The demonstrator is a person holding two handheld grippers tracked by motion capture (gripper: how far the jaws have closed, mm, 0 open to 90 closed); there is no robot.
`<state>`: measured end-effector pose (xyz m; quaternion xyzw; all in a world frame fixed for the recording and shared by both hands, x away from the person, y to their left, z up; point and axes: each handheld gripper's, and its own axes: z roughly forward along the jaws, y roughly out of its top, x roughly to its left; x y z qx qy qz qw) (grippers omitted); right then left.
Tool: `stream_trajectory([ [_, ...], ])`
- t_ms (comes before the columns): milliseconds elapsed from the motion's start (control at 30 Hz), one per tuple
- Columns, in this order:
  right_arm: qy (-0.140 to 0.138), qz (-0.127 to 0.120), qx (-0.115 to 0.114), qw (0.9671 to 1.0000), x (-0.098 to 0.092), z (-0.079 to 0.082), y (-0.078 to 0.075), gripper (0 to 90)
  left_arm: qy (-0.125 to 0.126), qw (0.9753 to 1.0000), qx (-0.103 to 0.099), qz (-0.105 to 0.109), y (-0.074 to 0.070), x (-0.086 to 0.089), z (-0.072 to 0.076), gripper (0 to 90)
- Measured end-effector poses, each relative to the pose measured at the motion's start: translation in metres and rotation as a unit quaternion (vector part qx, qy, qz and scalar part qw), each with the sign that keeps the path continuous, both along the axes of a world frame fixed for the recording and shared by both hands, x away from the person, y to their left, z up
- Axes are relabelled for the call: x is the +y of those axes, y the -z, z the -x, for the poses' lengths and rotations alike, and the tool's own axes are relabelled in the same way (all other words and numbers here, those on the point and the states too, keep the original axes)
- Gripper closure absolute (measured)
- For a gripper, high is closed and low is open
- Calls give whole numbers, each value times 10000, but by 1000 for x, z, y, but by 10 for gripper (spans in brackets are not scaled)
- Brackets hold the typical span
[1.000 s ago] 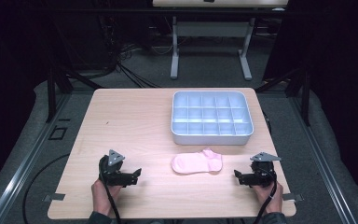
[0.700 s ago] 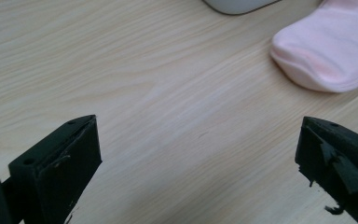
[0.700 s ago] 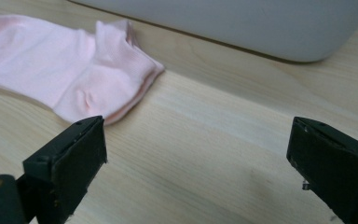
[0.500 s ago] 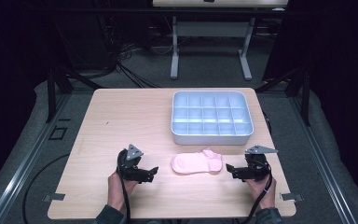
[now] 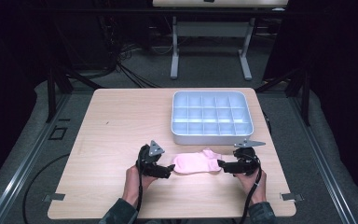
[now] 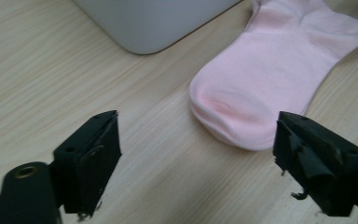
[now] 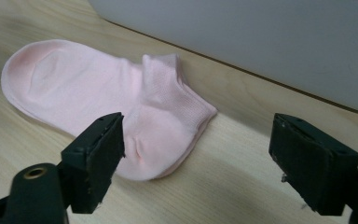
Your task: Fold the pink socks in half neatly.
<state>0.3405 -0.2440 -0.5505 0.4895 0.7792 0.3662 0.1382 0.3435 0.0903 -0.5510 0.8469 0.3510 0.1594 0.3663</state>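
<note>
Pink sock point(image 5: 196, 163) flat near tabletop point(image 5: 121, 121) front edge, before tray point(image 5: 212, 135) | left tongs point(image 5: 167, 170) wide at toe, right tongs point(image 5: 223, 164) wide at cuff | risk: jaws scrape wood, pinch only top layer, thin fabric slips or bunches.

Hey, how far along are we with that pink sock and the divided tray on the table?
Done so far: little. The pink ankle sock lies flat on the wooden table, just in front of the pale blue divided tray, whose compartments look empty. In hand: the left gripper sits open at the toe end and the right gripper open at the cuff end; neither grips it yet. Left: grasping the sock and everything after.
</note>
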Motion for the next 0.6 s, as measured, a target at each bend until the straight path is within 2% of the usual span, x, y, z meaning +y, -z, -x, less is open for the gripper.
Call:
stream_trajectory([
  [67,-15,-49,-12,10000,0,-1,1,196,24,10000,-3,-36,1,-3,0,211],
  [100,61,-41,50,10000,1,-3,2,234,89,9999,26,-70,2,-7,-1,242],
  [233,93,-31,121,9999,2,-5,4,256,153,9999,32,-54,4,-12,-2,285],
  [333,73,-2,143,9999,4,-6,4,258,230,9997,11,-26,5,-17,-2,286],
  [600,44,42,217,9997,9,-10,8,257,389,9992,14,-109,8,-24,-1,283],
])
